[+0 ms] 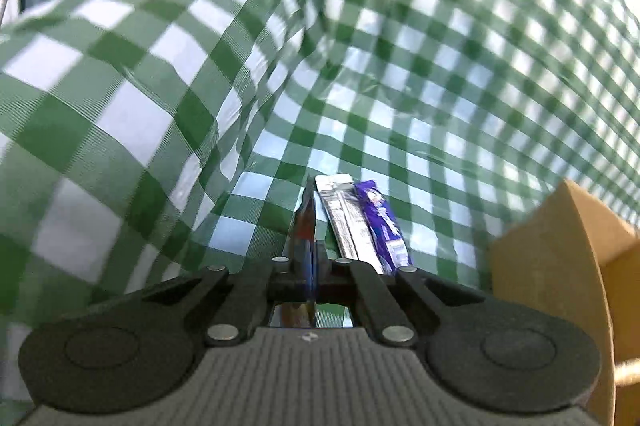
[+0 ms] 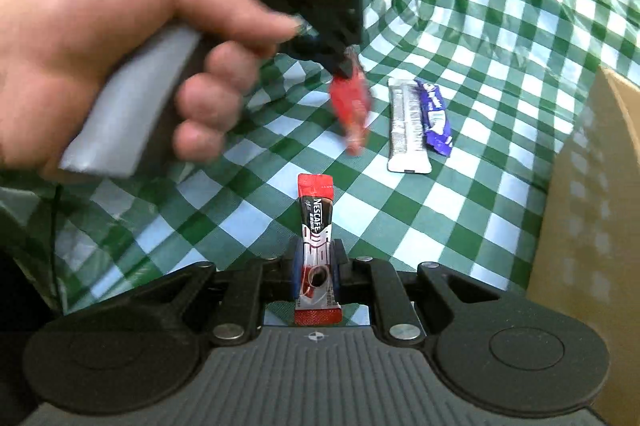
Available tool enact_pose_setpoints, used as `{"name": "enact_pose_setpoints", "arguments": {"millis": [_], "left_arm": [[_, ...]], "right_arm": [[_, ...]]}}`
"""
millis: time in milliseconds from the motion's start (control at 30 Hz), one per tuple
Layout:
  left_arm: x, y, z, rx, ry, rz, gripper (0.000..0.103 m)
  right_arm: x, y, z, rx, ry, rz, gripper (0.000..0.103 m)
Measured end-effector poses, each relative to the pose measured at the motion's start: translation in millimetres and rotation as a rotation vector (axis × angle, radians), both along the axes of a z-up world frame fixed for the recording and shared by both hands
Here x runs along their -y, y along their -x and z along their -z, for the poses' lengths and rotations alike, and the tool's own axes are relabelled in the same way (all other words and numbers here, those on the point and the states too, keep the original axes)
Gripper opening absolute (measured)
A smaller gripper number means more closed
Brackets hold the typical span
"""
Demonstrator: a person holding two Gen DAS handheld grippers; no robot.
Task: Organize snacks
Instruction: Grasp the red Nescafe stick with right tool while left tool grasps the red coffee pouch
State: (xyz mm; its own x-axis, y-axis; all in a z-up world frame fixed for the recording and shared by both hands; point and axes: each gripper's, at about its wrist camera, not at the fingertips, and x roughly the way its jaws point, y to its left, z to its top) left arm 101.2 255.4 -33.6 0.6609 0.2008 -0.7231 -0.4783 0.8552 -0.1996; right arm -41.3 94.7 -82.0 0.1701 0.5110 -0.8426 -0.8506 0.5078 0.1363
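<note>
The right hand-held gripper (image 2: 316, 266) has its jaws pinched on a Nescafé coffee stick (image 2: 316, 246), red at both ends, which stands lengthwise between the pads and points away over the desk. Beyond it, the left hand-held gripper (image 2: 347, 69) hangs tilted downward, gripped around its grey handle by the person's bare left hand (image 2: 120, 58), fingers curled. Its jaws are closed on a second red sachet (image 2: 352, 110), blurred, dangling above the cloth; the left wrist view shows that sachet (image 1: 305, 222) edge-on between the nearly touching fingers.

That makes two red sachets, both held. Two more snacks lie flat on the green-and-white checked tablecloth (image 2: 460, 226), just beside each other: one silver wrapper (image 2: 408, 126) and one purple wrapper (image 2: 436, 116), lengthwise and parallel. One cardboard box (image 2: 588, 226) stands at the right edge, its wall near the two wrappers. The cloth is rumpled into folds at the far side.
</note>
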Motion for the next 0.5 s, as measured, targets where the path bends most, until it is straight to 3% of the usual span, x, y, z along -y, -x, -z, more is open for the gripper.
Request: {"name": "enact_pose_setpoints", "arguments": {"millis": [300,400,500], "left_arm": [[32.4,67.6,-27.5,-0.043,0.01,0.153,0.0],[36.9,90.2,-17.8,-0.069,0.087,0.187,0.0],[36.0,98.9,5.4,-0.183,0.152,0.198,0.001]], "right_arm": [[38.7,29.4,-34.9,0.005,0.023,0.009,0.015],[50.1,34.8,-27.1,-0.037,0.025,0.057,0.015],[56.7,39.2,-16.9,-0.064,0.043,0.08,0.016]]}}
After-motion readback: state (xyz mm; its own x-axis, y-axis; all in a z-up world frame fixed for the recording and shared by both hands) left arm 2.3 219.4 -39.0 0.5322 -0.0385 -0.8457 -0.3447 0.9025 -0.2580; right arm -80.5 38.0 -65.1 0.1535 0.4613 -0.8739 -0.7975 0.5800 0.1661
